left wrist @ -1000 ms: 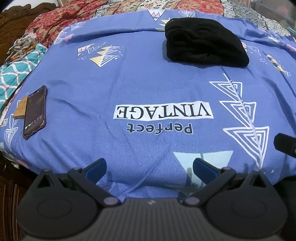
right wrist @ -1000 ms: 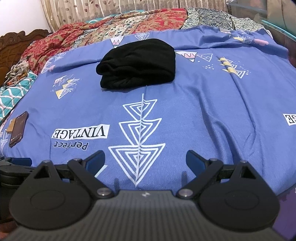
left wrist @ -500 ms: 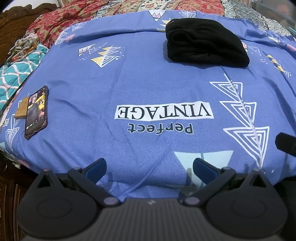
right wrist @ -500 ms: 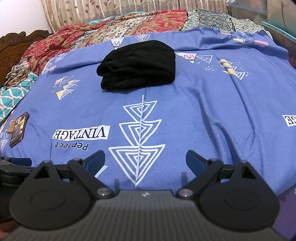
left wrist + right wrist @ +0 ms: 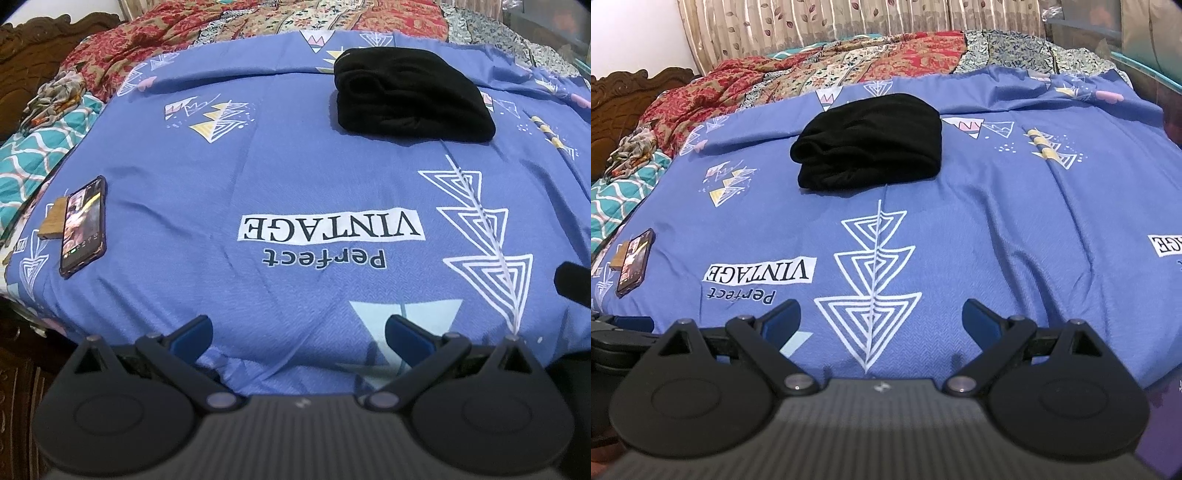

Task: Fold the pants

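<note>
Black pants (image 5: 410, 99) lie folded in a compact bundle on the far part of a blue printed bedsheet (image 5: 295, 177). In the right wrist view the same pants (image 5: 871, 142) sit straight ahead, well beyond the fingers. My left gripper (image 5: 299, 332) is open over the near edge of the bed, nothing between its blue pads. Open too is my right gripper (image 5: 881, 315), which hovers above the white triangle print, far from the pants. A piece of the right gripper (image 5: 572, 282) shows at the right edge of the left wrist view.
A phone (image 5: 83, 225) with a lit screen lies on the left side of the sheet beside a small wooden block (image 5: 53, 218). Red patterned quilts (image 5: 820, 77) are piled at the back, a teal blanket (image 5: 33, 162) at the left. A wooden headboard (image 5: 631, 92) stands at far left.
Both grippers have stayed open and almost still; the views have drifted slightly. The phone's screen, dark a second ago, is now lit.
</note>
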`<state>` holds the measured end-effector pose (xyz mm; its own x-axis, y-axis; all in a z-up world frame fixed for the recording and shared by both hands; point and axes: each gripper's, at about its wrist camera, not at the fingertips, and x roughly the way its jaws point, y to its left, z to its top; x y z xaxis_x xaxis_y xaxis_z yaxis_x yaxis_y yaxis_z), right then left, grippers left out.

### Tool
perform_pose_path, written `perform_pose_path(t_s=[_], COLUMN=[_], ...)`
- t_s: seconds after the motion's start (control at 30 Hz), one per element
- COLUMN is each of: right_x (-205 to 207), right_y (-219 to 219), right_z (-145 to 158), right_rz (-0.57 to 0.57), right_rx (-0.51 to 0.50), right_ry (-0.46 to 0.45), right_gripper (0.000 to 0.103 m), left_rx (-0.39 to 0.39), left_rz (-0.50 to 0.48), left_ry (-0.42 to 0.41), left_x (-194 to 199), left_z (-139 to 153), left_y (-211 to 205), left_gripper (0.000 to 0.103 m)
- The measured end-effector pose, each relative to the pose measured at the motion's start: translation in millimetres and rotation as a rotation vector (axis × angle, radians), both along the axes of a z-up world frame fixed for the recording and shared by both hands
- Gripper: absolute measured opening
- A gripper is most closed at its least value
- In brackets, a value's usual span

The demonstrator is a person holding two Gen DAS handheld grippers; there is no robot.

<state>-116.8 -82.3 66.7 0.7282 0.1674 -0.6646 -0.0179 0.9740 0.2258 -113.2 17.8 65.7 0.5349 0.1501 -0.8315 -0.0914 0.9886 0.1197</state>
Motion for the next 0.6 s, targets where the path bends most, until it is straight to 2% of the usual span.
perform_pose_path(t_s=[0.6], right_x=[-14], right_y=[5], right_z=[10], right_rz=[-0.009], right_rx=[-0.002], right_ry=[-0.047], right_gripper=[0.096], left_rx=[0.019], left_rz=[0.009], left_ry=[-0.048], left_x=[-13], left_z=[13], left_y=[0], left_gripper=[0.103])
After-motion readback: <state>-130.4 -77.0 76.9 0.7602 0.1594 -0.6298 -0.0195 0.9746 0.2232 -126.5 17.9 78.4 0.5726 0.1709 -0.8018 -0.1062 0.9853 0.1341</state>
